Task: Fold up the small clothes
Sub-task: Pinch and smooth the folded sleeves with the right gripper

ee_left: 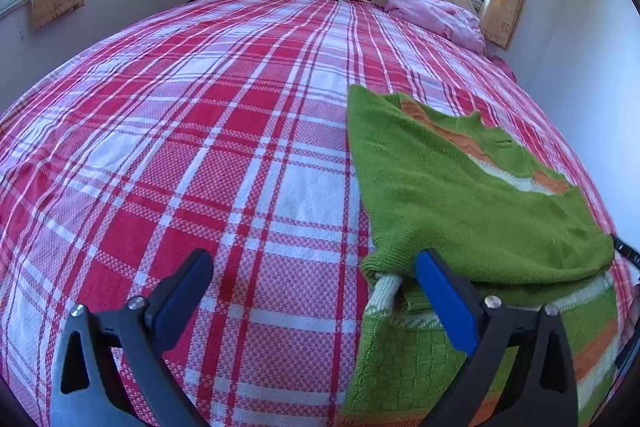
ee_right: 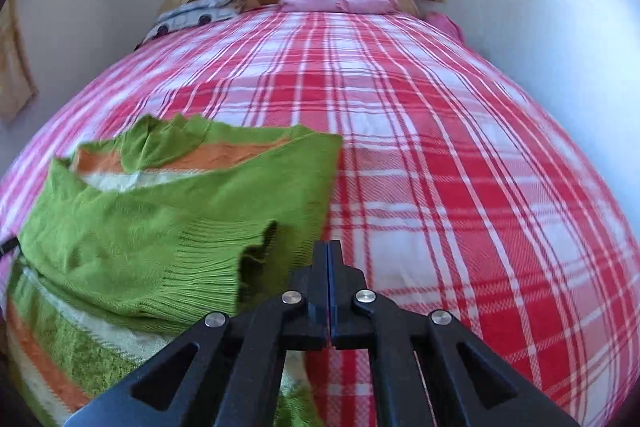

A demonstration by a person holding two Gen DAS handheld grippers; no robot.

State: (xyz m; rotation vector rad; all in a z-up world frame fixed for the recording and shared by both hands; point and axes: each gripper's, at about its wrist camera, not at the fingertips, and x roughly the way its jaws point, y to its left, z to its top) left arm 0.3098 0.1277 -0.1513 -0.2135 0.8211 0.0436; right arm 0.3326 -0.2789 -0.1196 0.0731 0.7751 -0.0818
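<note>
Your left hand-held gripper stands spread wide over the red-and-white plaid bedspread, one blue pad just beside the hem of the green knitted sweater with orange and white stripes, pinching nothing. Your right hand-held gripper is pressed together, empty, at the sweater's ribbed edge. The sweater lies partly folded on the bed; its lower part is cut off by both frames.

L hand-held gripper jaws spread wide, angled down; R hand-held gripper jaws fully closed, nothing between.
</note>
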